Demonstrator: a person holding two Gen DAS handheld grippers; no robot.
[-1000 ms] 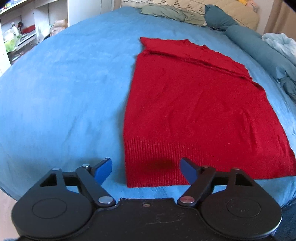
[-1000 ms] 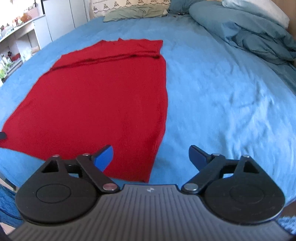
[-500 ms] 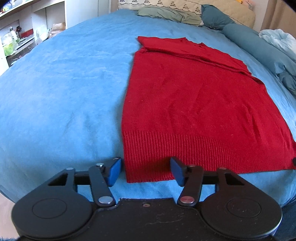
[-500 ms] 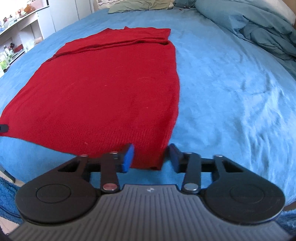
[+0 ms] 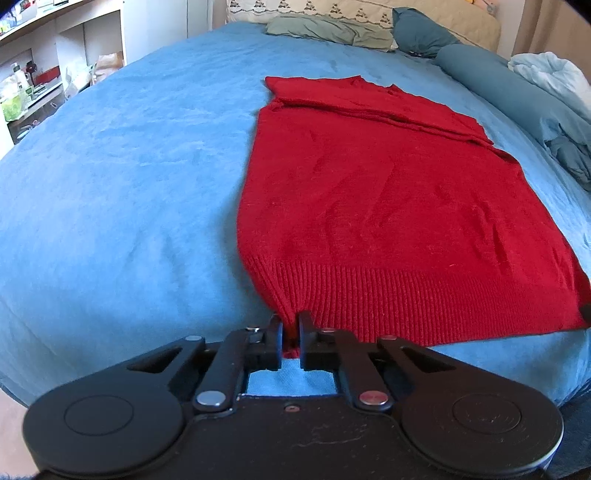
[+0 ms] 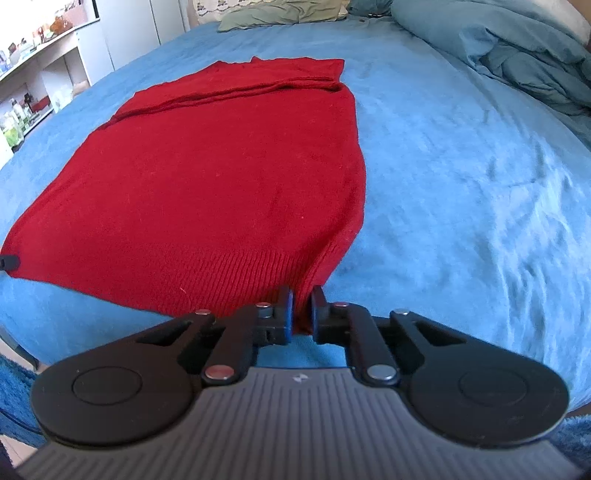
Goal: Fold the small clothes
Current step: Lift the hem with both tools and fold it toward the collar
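A red knit sweater [image 5: 388, 206] lies flat on the blue bed, ribbed hem toward me, its far part folded over. It also shows in the right wrist view [image 6: 221, 184]. My left gripper [image 5: 290, 321] is shut on the hem's near left corner, which puckers between the fingers. My right gripper [image 6: 302, 295] is shut on the hem's near right corner, lifted slightly off the cover. The tip of the other gripper shows at the hem's far end in each view.
The blue bedcover [image 5: 122, 192] spreads wide on both sides of the sweater. Pillows [image 5: 332, 31] and a rumpled blue duvet [image 6: 517, 62] lie at the far end and right. White shelves with small items [image 5: 33, 85] stand beyond the bed's left edge.
Both grippers moved forward to the hem and closed from wide open onto its two near corners. The cloth now bunches at each grip.
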